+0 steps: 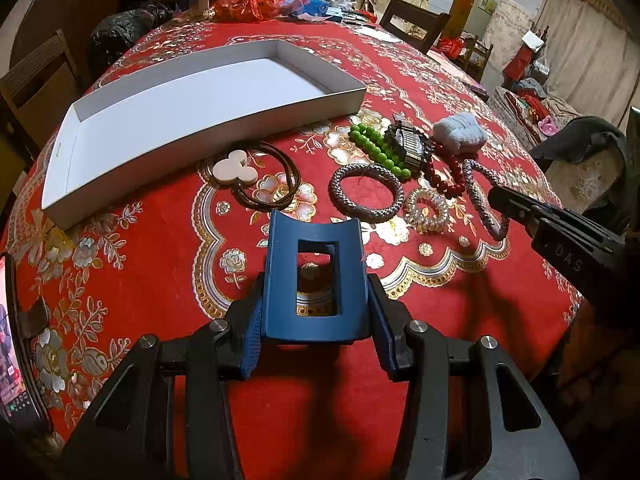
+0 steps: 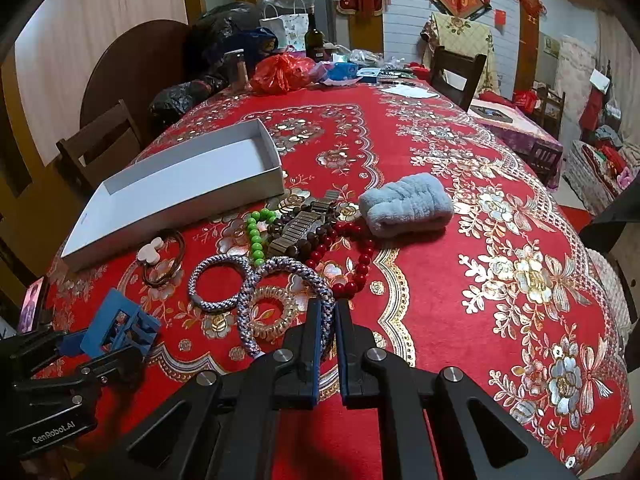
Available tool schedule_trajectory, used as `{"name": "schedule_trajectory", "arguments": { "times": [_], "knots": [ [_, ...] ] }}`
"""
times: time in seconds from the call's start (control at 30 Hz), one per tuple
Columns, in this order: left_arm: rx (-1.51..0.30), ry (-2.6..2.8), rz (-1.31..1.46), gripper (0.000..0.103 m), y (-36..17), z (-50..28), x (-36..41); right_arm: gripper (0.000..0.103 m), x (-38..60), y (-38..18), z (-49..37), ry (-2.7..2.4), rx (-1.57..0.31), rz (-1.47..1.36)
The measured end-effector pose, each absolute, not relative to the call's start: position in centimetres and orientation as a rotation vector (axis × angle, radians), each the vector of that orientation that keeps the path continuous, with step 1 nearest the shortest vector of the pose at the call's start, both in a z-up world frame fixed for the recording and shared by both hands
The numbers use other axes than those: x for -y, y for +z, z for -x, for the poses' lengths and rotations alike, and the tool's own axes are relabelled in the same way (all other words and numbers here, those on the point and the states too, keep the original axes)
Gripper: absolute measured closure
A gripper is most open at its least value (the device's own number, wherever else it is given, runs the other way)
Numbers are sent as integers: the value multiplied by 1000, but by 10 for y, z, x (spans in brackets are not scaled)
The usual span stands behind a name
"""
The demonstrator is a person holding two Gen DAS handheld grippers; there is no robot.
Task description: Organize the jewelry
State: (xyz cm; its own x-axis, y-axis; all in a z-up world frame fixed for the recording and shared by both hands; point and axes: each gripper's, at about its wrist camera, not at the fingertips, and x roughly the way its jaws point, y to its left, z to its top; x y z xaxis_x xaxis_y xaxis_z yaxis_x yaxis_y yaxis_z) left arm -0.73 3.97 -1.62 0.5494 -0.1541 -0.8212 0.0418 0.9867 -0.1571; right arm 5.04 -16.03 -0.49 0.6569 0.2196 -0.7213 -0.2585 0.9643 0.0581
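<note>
**nightowl_k:** Blue plastic hair claw (image 1: 316, 280) is pinched in the left tool (image 1: 314, 308), held up just above the table (image 1: 460, 300) and not yet moved over the white box (image 1: 192, 120). So how far along is this, you reckon?

**beadbox22:** barely started imo. The box looks bare inside in both views, nothing dropped in. Everything else is in a loose pile just beside its near wall: green bead bracelet (image 1: 378, 148), dark metal link band (image 1: 408, 142), red bead string (image 1: 444, 178), one grey braided hair tie (image 1: 366, 192), clear coil tie (image 1: 426, 208), the white mouse-shaped charm on brown cord (image 1: 236, 170), and a fluffy pale blue scrunchie (image 1: 460, 132)

**nightowl_k:** and the right tool (image 2: 328, 312)?

**beadbox22:** pressed together on the second braided tie (image 2: 280, 276), nipping its near edge. The loop lies mostly on the cloth, overlapping the coil tie, so lifting it might drag the coil along

**nightowl_k:** so two items gripped, zero boxed

**beadbox22:** yep, both need carrying to the box, then seven-ish more pieces to go, and the tangled beads under the link band look like the fiddly bit
</note>
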Motion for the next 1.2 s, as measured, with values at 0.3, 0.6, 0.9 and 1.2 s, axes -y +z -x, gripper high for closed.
{"name": "schedule_trajectory", "arguments": {
  "times": [0.3, 0.6, 0.9, 1.2],
  "knots": [
    [-983, -119, 119, 58, -16, 6, -38, 97, 158, -5, -51, 271, -811, 66],
    [-992, -115, 122, 58, -18, 5, -40, 97, 156, -6, -51, 264, -811, 82],
    [-986, -108, 131, 58, -18, 6, -42, 97, 154, -7, -50, 265, -811, 90],
    [-994, -101, 132, 58, -21, 7, -42, 97, 152, -6, -49, 270, -805, 102]
  ]
}}
